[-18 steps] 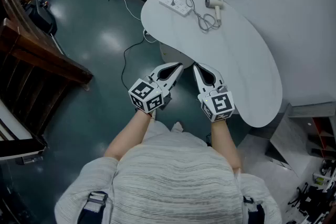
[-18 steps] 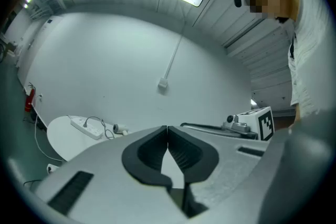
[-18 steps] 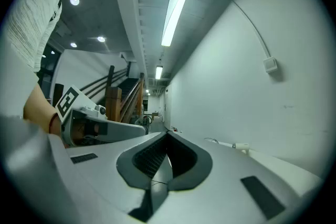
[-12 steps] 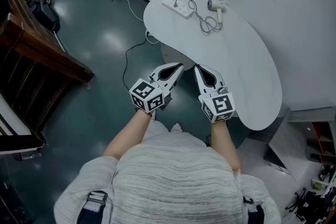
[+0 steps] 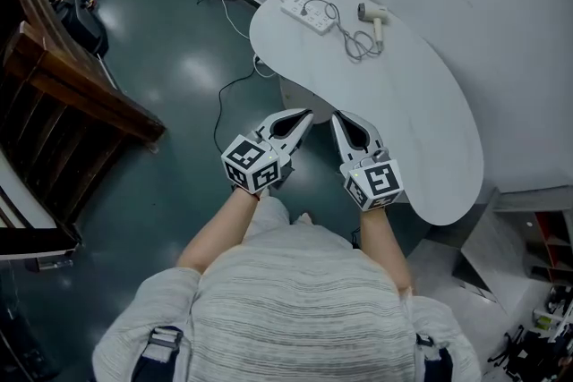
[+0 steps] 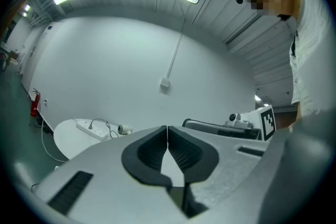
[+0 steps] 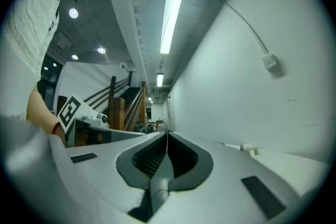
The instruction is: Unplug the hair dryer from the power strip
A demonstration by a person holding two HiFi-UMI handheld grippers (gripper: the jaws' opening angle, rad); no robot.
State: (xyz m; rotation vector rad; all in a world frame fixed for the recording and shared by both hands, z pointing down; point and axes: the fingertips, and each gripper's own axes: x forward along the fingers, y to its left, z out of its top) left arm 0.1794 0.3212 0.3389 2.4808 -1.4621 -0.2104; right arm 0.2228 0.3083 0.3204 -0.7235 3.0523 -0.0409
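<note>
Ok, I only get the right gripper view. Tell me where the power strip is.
Observer: The power strip lies at the far left end of the white table.
Operator: Confirm the dryer's plug.
Observer: The cable from the hair dryer loops to the strip and looks plugged in.
Operator: Report the left tongs.
Observer: The left gripper has its tongs shut, holding nothing.

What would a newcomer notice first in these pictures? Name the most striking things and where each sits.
The left gripper and right gripper, each with a marker cube, are held side by side, shut and empty, before a curved white table. At its far end lie a power strip and a hair dryer, joined by a looped cord.
</note>
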